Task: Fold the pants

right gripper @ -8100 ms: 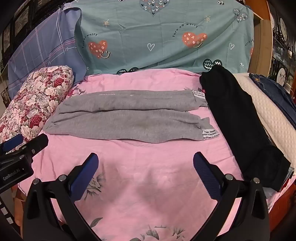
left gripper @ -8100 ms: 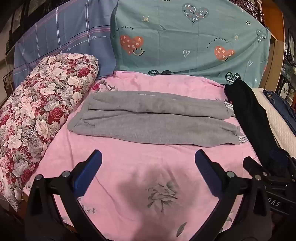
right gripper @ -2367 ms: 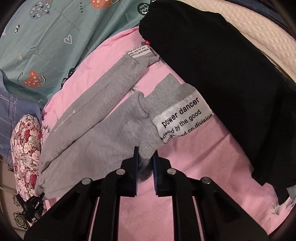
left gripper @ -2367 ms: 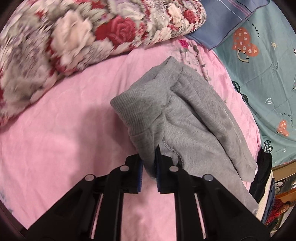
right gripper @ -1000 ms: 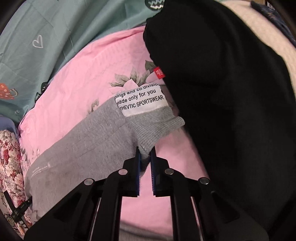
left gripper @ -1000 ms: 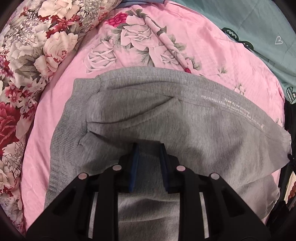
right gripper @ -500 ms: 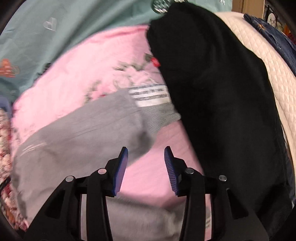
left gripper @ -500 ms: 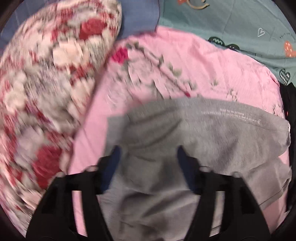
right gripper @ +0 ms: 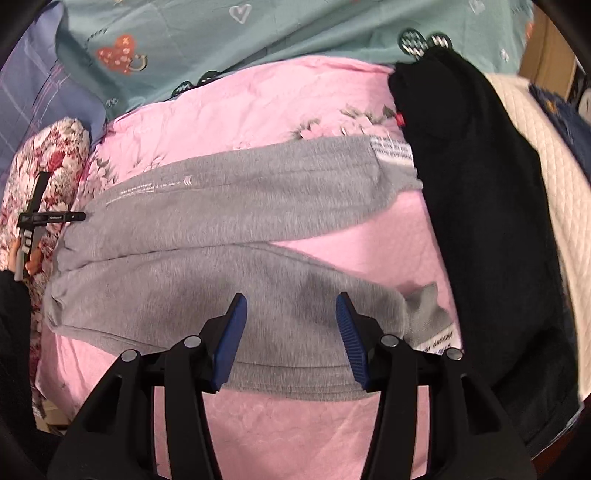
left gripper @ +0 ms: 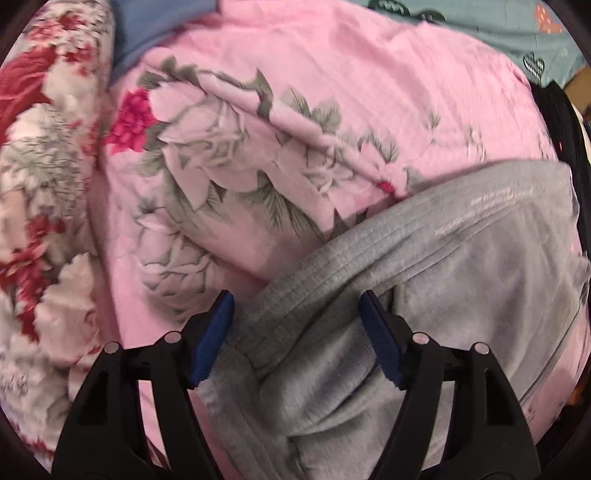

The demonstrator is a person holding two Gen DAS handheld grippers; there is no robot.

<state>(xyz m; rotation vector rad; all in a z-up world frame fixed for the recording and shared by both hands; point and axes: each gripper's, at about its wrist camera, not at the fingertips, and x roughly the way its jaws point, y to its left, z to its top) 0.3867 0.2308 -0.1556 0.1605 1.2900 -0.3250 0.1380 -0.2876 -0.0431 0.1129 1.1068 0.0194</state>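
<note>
Grey sweatpants (right gripper: 221,243) lie across the pink floral bedsheet (right gripper: 266,107), waist to the left, cuffs with white labels (right gripper: 391,149) to the right. The two legs lie side by side with a gap near the cuffs. My right gripper (right gripper: 291,325) is open, above the near leg. My left gripper (left gripper: 297,334) is open over the ribbed waistband (left gripper: 332,266); nothing is held. The left gripper also shows at the far left of the right wrist view (right gripper: 35,229).
A red floral pillow (left gripper: 40,177) lies left of the waistband. Black pants (right gripper: 476,192) lie along the right beside the cuffs, with a cream quilted pad (right gripper: 554,173) beyond. A teal heart-print pillow (right gripper: 258,33) and a blue plaid one (right gripper: 33,92) are at the back.
Both grippers have let go of the grey pants and opened. The right gripper pulled back from the far cuff to above the near leg; the left moved to the waistband.
</note>
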